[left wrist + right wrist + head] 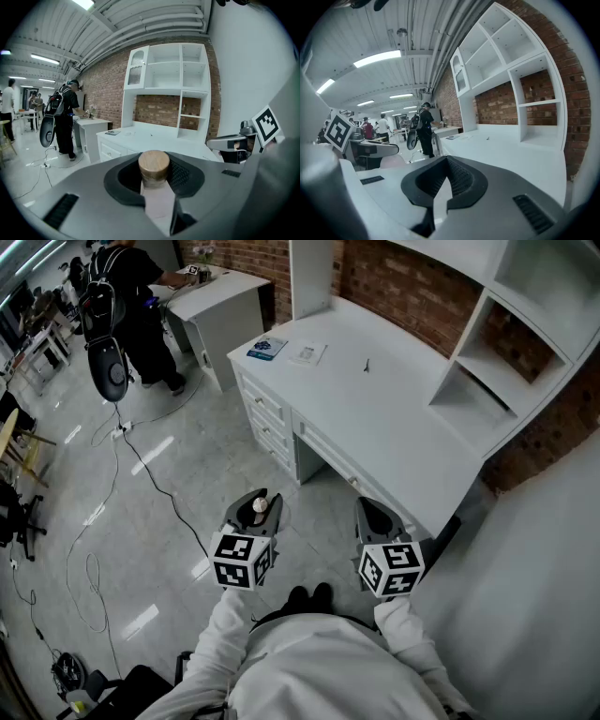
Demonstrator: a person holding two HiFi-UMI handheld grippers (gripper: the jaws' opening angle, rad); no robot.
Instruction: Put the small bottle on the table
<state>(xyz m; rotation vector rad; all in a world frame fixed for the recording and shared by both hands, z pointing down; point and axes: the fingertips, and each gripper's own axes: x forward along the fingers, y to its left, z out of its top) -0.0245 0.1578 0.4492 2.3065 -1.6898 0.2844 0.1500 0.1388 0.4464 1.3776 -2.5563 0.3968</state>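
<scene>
Your left fingers [186,177] are clamped partway shut on the small bottle [153,165], cork cap up; your right fingers [461,180] are closed on nothing. The bottle hangs over the floor [187,484], with the desk [394,418] at 1 o'clock, not reached. Risks: it slips if you ease your grip early, or clips the desk edge if you come in low.

A blue booklet [267,348] and a white leaflet [307,353] lay side by side. A person [136,296] wearing a backpack [97,301] stood at a white cabinet [220,310], near a black cable [150,479] on the floor [187,446].
</scene>
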